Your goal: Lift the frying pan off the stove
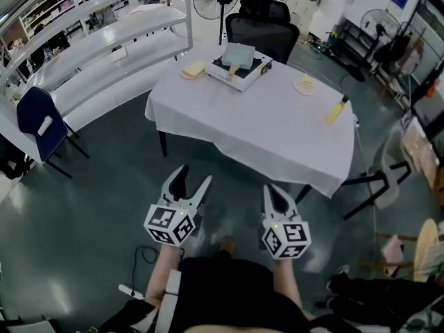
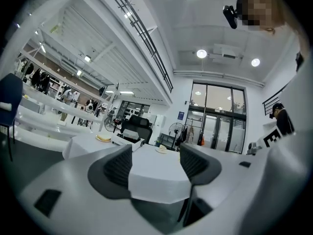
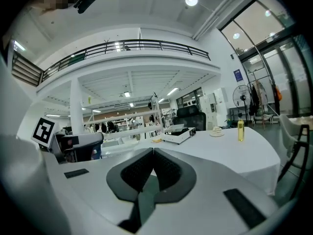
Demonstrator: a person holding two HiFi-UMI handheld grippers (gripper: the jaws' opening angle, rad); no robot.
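2 grippers are waiting well short of the table (image 1: 277, 134).
The frying pan (image 1: 240, 53) is sitting on the stove (image 1: 253, 75) at the far side; probably rigid and heavy, so best gripped by its handle (image 1: 233, 70). The left gripper (image 1: 194, 176) is gaping empty, and the right gripper (image 1: 276, 194) is pinching closed on nothing.

We see the stove (image 1: 239, 71) on the table's (image 1: 277, 137) far side, a chair (image 1: 263, 33) behind it, a bottle (image 1: 336, 109) near the right edge.
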